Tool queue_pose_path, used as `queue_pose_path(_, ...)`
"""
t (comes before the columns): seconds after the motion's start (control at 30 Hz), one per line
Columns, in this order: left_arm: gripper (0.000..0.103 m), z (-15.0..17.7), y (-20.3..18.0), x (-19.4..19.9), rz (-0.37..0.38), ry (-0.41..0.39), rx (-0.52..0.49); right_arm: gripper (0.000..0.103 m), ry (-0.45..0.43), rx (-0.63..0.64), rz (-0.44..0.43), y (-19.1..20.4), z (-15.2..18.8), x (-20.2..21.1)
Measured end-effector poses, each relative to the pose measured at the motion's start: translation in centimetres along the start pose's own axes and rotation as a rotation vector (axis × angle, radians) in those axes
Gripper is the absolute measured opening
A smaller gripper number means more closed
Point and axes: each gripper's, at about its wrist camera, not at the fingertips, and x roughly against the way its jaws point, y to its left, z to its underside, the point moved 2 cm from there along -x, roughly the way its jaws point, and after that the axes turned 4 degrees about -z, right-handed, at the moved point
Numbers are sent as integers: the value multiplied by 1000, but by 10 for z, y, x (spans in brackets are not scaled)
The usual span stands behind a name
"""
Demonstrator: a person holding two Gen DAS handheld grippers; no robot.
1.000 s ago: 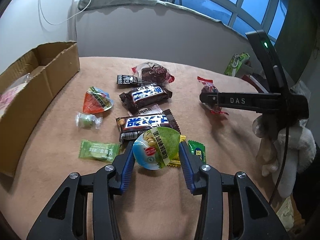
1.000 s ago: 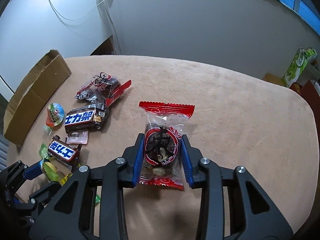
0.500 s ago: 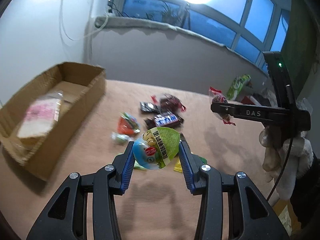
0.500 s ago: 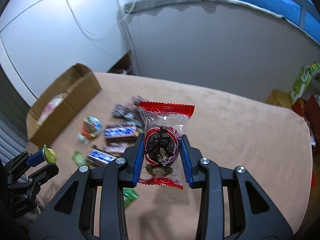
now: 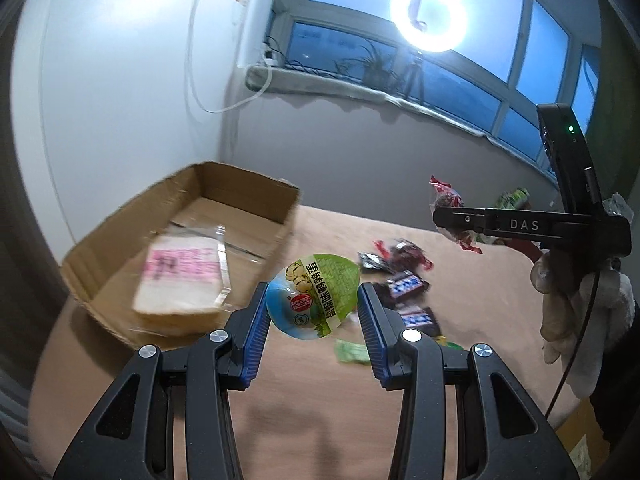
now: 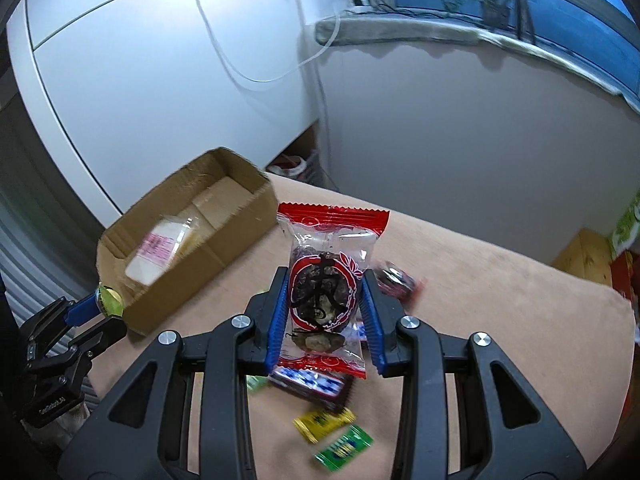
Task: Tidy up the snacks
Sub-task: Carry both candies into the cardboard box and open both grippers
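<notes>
The sealed snack cup, green and blue on its lid, looks light and fairly stiff, its film top slick; best taken across the rim, as the left gripper does now, part-closed and clamping it above the table near the cardboard box; the red-ended dried-fruit packet (soft, crinkly, easily crushed) sits clenched mid-body in the right gripper.

The snack bars on the tabletop are blurry, so their words can't be read. The pack in the box is smeared too. The right gripper hides part of its red packet.
</notes>
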Motion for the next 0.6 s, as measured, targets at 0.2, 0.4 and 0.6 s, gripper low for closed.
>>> queue_pose_path(0.2,42,-7,40,6,-64,-26,44,35,1,27,-37,29,-27,-21)
queue_pose_path(0.4,42,-13,77,5,-133,-31,72,35,17,60,-56,53,-47,-46)
queue_pose_path(0.6,42,-17,104,-4,-193,-25,88,35,50,95,-62,76,-60,-77)
